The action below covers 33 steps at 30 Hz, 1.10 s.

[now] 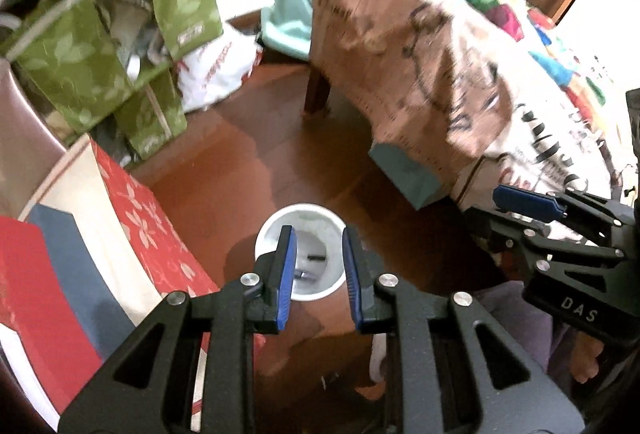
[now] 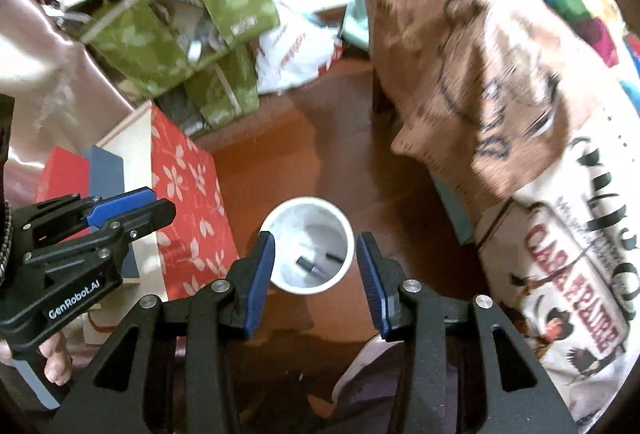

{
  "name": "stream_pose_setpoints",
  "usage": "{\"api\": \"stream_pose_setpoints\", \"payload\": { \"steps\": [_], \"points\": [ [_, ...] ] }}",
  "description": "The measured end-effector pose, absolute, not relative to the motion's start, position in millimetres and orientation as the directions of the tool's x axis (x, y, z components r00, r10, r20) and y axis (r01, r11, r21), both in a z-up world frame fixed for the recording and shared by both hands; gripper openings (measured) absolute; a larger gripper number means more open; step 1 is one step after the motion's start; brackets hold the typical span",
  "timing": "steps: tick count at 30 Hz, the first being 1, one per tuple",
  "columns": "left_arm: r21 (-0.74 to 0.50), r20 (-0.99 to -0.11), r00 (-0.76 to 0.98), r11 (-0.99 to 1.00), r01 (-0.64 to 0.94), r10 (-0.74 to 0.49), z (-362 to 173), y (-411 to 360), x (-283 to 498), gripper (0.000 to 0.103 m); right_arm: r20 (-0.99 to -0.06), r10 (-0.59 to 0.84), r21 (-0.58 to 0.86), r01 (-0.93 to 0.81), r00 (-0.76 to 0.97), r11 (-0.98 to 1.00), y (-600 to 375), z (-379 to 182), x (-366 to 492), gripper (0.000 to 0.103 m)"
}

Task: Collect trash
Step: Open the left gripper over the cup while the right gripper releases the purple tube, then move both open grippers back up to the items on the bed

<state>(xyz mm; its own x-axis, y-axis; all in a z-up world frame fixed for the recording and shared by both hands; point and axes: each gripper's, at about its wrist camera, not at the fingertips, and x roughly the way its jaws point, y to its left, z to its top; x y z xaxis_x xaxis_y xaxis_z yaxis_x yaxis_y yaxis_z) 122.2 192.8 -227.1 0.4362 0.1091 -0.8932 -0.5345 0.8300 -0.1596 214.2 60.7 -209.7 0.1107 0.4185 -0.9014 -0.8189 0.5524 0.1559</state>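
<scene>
Left wrist view first: the left gripper (image 1: 319,254) is aimed down at a white bin (image 1: 301,254) standing on the reddish-brown floor (image 1: 248,169). Its blue fingers (image 1: 286,274) sit a narrow gap apart with nothing between them, just the bin's opening below. Inside the bin there are a couple of small dark bits of trash (image 1: 316,257) lying on the bottom; too small to say what they are. Left of the bin is a red floral box (image 1: 148,218), and beyond that, further from the bin, some green leaf-print bags (image 1: 80,65). Up and right of the bin, a brown printed cloth (image 1: 404,45) hangs over a piece of furniture. The right gripper (image 1: 500,209) pokes in from the right of the bin.

Right wrist view: the right gripper (image 2: 316,262) also hangs over the same bin (image 2: 310,250), fingers (image 2: 262,274) moderately spread and empty, framing the bin's rim on either side. The dark trash (image 2: 308,266) sits at the bottom. The floral box (image 2: 188,193) is just left of the bin, and the left gripper (image 2: 160,203) comes in on that side, held by a hand (image 2: 54,358) at the lower left. A cream printed sack (image 2: 568,274) lies to the bin's right.
</scene>
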Motion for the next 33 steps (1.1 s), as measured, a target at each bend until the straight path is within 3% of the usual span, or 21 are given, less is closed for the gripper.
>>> {"api": "stream_pose_setpoints", "payload": {
  "steps": [19,33],
  "points": [
    [-0.098,-0.707,0.674,0.914,-0.393,0.214,-84,81,126,0.024,-0.707,0.604,0.125,-0.776,0.368,0.618,-59,-83,202,0.039],
    [-0.076,-0.557,0.814,0.965,-0.250,0.167,-13,-10,186,0.049,-0.586,0.561,0.100,-0.635,0.584,0.766,-162,-18,250,0.039]
  ]
}}
